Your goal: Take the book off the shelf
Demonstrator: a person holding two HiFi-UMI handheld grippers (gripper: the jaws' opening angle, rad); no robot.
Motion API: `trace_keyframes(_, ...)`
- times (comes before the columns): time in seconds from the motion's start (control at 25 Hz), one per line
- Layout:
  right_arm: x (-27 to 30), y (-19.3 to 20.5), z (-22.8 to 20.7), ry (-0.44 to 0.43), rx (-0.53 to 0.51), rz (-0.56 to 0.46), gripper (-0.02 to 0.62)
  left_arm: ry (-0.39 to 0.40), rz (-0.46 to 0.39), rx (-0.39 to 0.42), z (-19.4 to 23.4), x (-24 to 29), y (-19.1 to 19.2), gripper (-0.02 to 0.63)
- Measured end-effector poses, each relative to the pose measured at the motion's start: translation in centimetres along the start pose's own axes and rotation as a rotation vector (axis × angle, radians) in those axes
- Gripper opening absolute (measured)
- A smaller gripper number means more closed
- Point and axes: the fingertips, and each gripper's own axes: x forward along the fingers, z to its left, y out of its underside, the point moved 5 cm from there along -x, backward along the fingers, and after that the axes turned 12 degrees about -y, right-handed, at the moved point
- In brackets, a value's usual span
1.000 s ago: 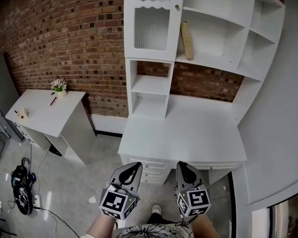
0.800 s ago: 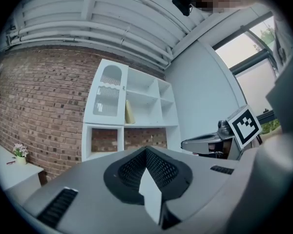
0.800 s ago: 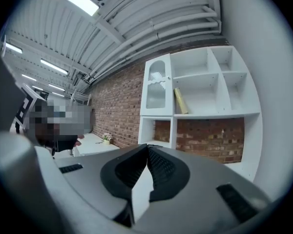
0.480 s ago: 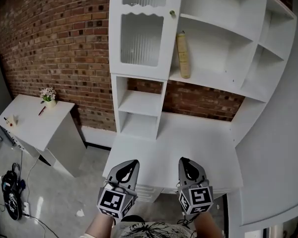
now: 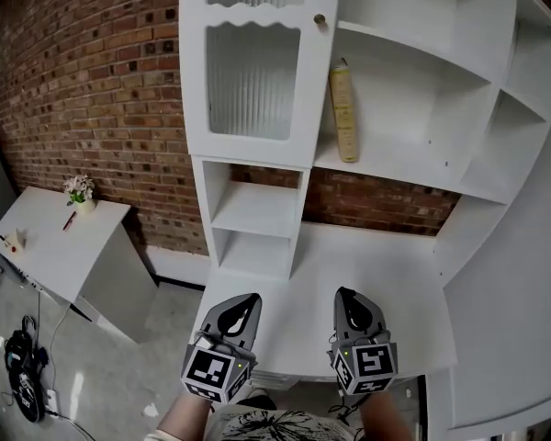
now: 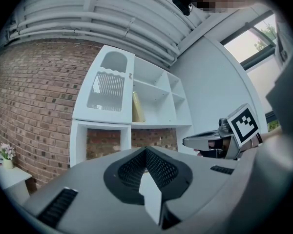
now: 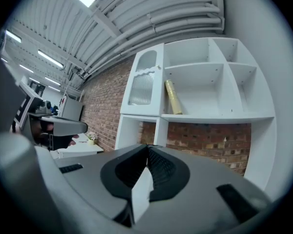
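Note:
A tan book [image 5: 343, 113] leans upright against the left wall of the white shelf unit's [image 5: 413, 168] open compartment, next to a ribbed-glass cabinet door [image 5: 247, 79]. The same book [image 6: 137, 107] shows in the left gripper view, and the book [image 7: 173, 97] in the right gripper view. Low in the head view, my left gripper [image 5: 231, 311] and right gripper [image 5: 353, 309] hover side by side over the desk's front edge, far below the book. Both are shut with nothing between the jaws.
The white desk [image 5: 376, 274] lies under the shelves against a brick wall [image 5: 92, 99]. A second white table [image 5: 46, 246] with a small flower pot [image 5: 77, 191] stands at the left. Cables and a dark device [image 5: 23, 375] lie on the floor.
The view has drawn closer to the shelf unit and tilted up; the book now sits larger and nearer the centre. Both grippers stay shut at the bottom of the view.

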Motion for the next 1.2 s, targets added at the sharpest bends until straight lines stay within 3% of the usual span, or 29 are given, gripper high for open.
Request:
trace_keyframes(0.36,8.6,-4.3,-6.3,0.082,-0.001,-0.036,0.008,0.032,-0.023,0.01,4.4,9.3,-2.0,0.011)
trace_keyframes(0.8,15.9,-10.6,-11.5,0.151,-0.063,-0.111,0.267,0.082,-0.073,0.023,7.3,16.6,-4.0,0.011)
trace_keyframes(0.92,17.2,-13.7,-13.6,0.203,-0.093,-0.143,0.29,0.089,-0.066,0.014,7.8,17.7,-4.0,0.011)
trace_keyframes(1.2,21.4,-18.8,-16.9,0.207,-0.108,-0.107,0.307,0.111,-0.075,0.014,8.6,20.2,-4.7,0.011)
